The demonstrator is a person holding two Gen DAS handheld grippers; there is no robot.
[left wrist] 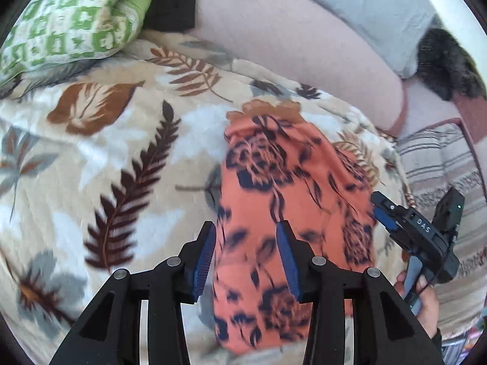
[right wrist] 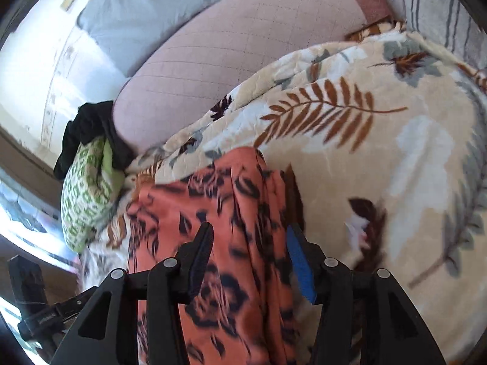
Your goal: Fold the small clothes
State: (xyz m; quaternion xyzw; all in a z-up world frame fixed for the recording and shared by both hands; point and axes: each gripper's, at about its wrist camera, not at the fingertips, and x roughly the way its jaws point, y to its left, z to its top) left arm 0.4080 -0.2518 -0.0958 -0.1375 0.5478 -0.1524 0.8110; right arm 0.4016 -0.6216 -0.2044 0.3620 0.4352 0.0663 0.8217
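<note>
An orange garment with a dark floral print (left wrist: 283,200) lies in a long strip on the leaf-patterned blanket (left wrist: 106,140). My left gripper (left wrist: 246,240) is open, its jaws standing over the near end of the garment with cloth between them. The right gripper (left wrist: 380,213) shows in the left wrist view at the garment's right edge, held by a hand. In the right wrist view the garment (right wrist: 219,213) runs between the open jaws of my right gripper (right wrist: 249,243). The frames do not show whether either pad touches the cloth.
A green-and-white pillow (left wrist: 70,18) lies at the far left with black cloth (left wrist: 173,0) beside it. A pink quilted cover (left wrist: 289,39) and a grey pillow (left wrist: 365,9) lie beyond the blanket. A striped cloth (left wrist: 441,164) is at right. A dark furry shape (left wrist: 447,64) lies far right.
</note>
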